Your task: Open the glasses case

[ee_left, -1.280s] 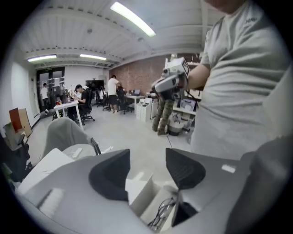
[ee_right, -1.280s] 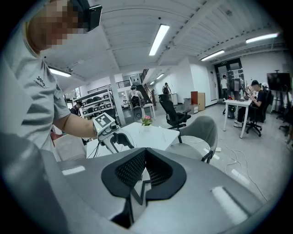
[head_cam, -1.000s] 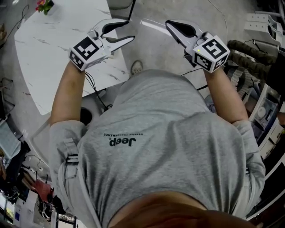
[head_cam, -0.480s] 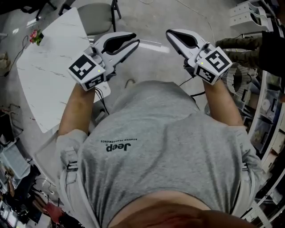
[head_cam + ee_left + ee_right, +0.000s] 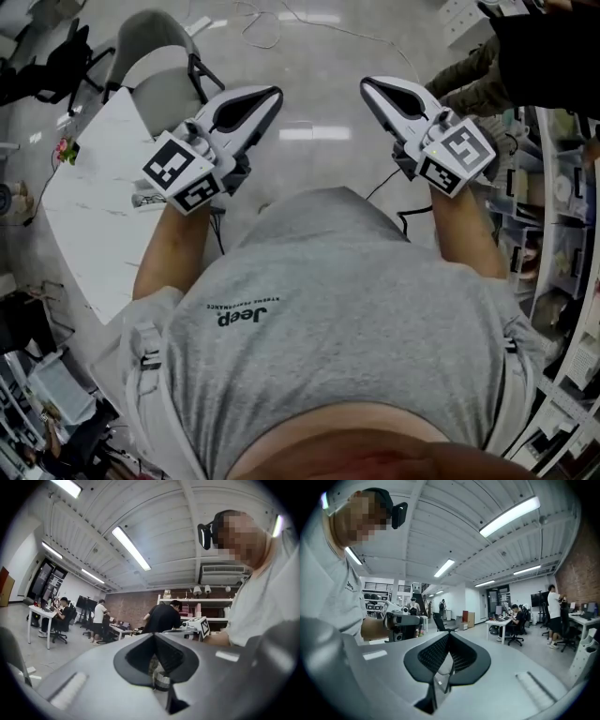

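No glasses case shows in any view. In the head view my left gripper [image 5: 274, 94] is held up in front of the grey T-shirt, pointing level over the bare floor. Its jaws have just been closing and now lie together with nothing between them; the left gripper view shows them meeting [image 5: 154, 637] against the open office. My right gripper [image 5: 367, 84] is held up beside it, jaws together and empty, as the right gripper view [image 5: 449, 637] also shows. Each gripper's marker cube faces the head camera.
A white marble table [image 5: 89, 220] lies to the left, with a small flower pot [image 5: 64, 150] on it. A grey chair [image 5: 164, 80] stands behind it. Cluttered shelves [image 5: 562, 225] line the right. Cables trail on the floor [image 5: 272, 28]. People sit at desks [image 5: 47, 613] across the office.
Both grippers have risen and swung away from the marble table, which has slid to the left. The left jaws, open a second ago, have closed on nothing.
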